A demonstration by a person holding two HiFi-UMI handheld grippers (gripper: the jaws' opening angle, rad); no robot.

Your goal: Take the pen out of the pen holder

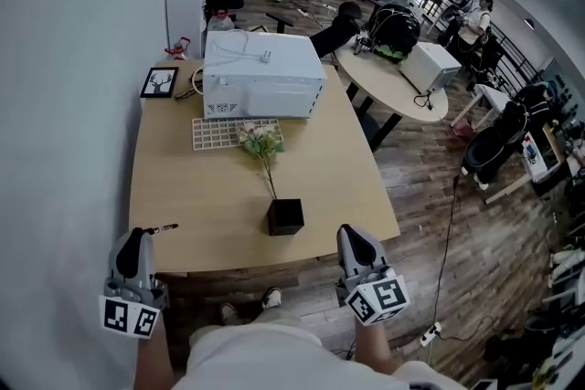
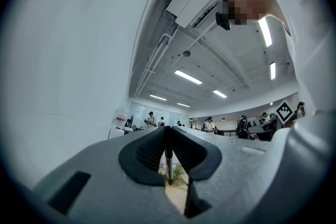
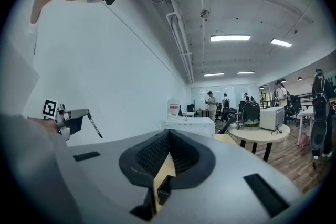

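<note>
A black square pen holder (image 1: 285, 216) stands near the front edge of the wooden table (image 1: 201, 196), with a flower sprig (image 1: 260, 140) leaning out of it. My left gripper (image 1: 139, 237) hangs off the table's front left corner, shut on a thin dark pen (image 1: 165, 228) that sticks out to the right. In the left gripper view the pen (image 2: 168, 159) is pinched upright between the pads. My right gripper (image 1: 351, 235) hovers at the front edge, right of the holder, shut with nothing in it. Low between its jaws the pen holder (image 3: 163, 191) shows.
A white appliance (image 1: 263, 73) sits at the back of the table, with a white grid-like board (image 1: 235, 132) in front of it and a framed picture (image 1: 159, 82) at the back left. A white wall runs along the left. A round table (image 1: 393, 78) and several people are behind.
</note>
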